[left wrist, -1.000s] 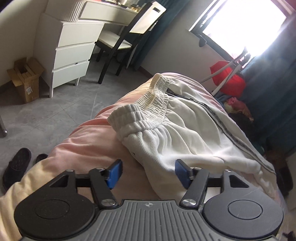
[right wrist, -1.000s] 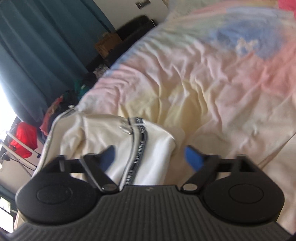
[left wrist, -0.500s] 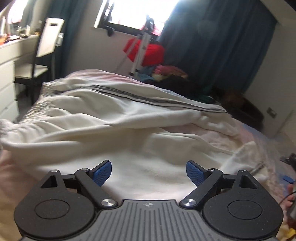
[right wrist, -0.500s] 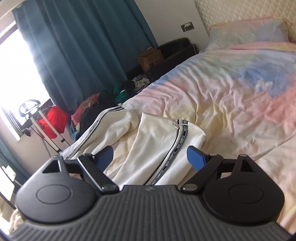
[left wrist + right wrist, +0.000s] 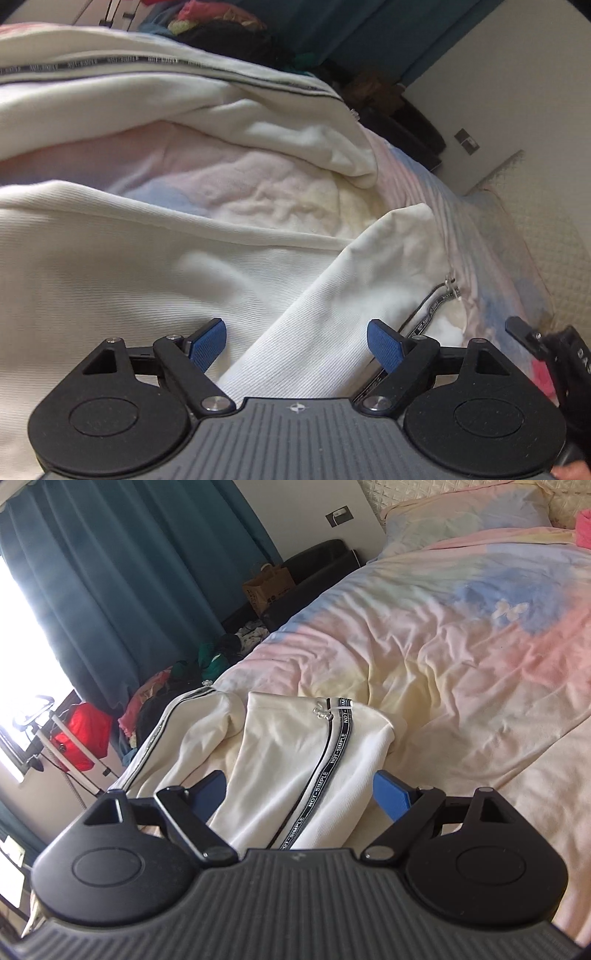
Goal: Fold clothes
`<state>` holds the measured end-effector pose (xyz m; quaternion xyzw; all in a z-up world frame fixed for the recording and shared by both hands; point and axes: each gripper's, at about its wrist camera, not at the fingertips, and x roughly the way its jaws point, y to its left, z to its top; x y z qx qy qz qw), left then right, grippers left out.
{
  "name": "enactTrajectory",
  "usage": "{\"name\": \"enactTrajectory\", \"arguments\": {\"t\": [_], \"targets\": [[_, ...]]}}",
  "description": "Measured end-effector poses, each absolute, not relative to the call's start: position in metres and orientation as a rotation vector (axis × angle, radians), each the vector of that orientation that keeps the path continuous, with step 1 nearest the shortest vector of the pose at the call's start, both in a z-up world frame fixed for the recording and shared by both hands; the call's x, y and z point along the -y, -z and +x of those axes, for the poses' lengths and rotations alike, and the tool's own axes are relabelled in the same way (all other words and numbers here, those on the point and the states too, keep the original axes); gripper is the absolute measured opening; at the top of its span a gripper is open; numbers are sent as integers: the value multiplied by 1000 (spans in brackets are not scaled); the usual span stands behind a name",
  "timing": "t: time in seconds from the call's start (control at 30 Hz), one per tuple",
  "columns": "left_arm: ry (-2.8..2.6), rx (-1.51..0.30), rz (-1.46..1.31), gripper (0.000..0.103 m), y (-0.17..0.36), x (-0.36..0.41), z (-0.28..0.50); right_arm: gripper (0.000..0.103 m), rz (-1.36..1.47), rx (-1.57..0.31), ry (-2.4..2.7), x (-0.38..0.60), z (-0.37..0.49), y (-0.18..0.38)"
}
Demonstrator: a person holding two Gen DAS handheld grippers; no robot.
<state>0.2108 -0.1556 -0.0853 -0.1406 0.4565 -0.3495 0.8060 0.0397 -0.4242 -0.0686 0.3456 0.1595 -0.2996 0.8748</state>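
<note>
White side-striped trousers (image 5: 303, 760) spread on bed

Home bedroom: pastel tie-dye bed sheet (image 5: 461, 635) and matching pillow (image 5: 465, 517) beyond the fingers, teal curtains (image 5: 122, 583) left.

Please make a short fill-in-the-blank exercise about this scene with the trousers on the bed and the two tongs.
1. Both the left tongs and the right tongs are ____, holding nothing.
2. The white trousers lie on a pastel bed cover with their two legs spread ____.
3. The words printed along the black side stripe read NOT-____.
4. The curtains behind the bed are dark ____.

Missing words: open; apart; SIMPLE; blue
</note>
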Motion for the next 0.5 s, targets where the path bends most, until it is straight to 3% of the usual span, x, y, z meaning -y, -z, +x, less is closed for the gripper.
{"name": "enactTrajectory", "arguments": {"t": [0.3,0.5], "targets": [[978,-1014,-318,83,99,208,216,88,793,-278,728,446,41,78],[1136,-894,-172,86,86,211,152,88,838,-231,765,458,26,74]]}}
